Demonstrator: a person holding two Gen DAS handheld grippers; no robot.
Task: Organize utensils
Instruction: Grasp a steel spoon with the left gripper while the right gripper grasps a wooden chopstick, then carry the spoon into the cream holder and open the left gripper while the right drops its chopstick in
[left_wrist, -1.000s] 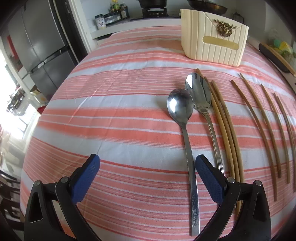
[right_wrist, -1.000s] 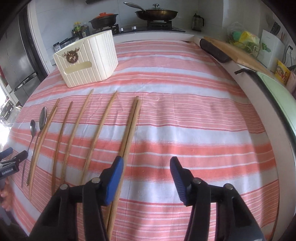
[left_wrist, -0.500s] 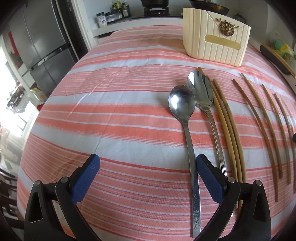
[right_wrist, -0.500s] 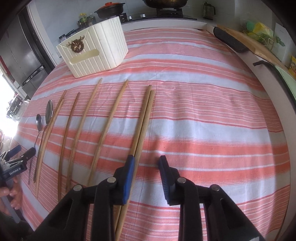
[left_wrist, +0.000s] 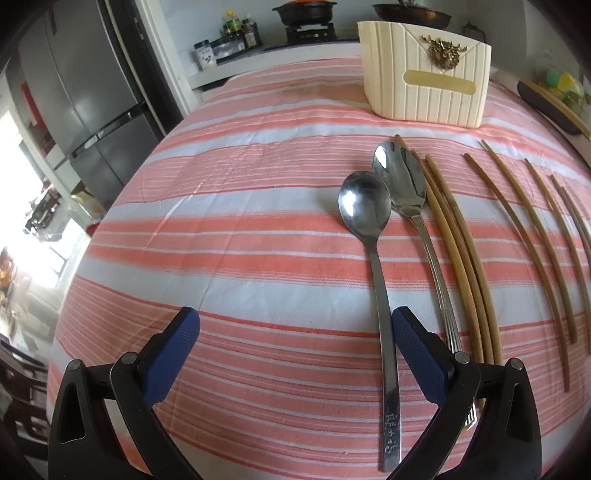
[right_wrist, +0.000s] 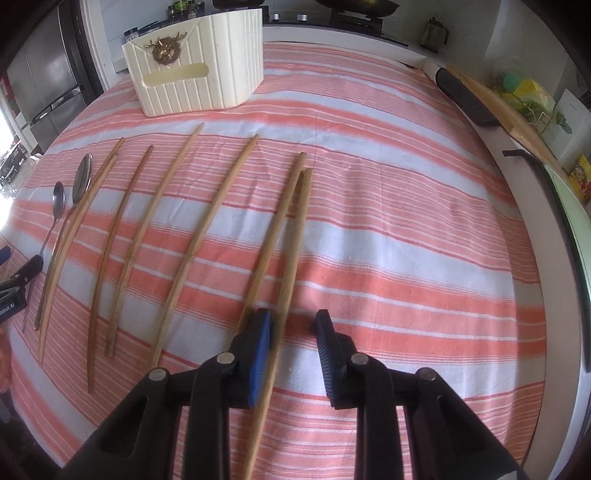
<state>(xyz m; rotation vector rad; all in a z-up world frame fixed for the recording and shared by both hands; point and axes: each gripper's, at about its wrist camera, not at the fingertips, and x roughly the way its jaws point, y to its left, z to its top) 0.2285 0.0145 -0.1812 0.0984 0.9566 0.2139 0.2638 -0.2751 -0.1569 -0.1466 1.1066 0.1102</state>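
Note:
Two steel spoons, a round one (left_wrist: 364, 206) and an oval one (left_wrist: 400, 181), lie side by side on the striped cloth, with several wooden chopsticks (left_wrist: 465, 258) to their right. My left gripper (left_wrist: 293, 328) is open low over the cloth; the round spoon's handle runs between its jaws, close to the right finger. In the right wrist view a pair of chopsticks (right_wrist: 297, 240) lies under my right gripper (right_wrist: 293, 325). Its jaws are closing: one stick of the pair passes between them beside the left pad, and the right pad stands apart from it. A cream ribbed holder (right_wrist: 195, 77) stands at the back.
The holder (left_wrist: 424, 85) sits behind the spoons. A wooden board with a dark edge (right_wrist: 465, 96) lies along the table's right side. A stove with pans stands behind the table, a fridge (left_wrist: 92, 92) at the far left. My left gripper (right_wrist: 18, 273) shows at the left edge.
My right gripper's jaws have narrowed a lot and shifted left, so one stick of the chopstick pair now lies between them. The left gripper has stayed open in place.

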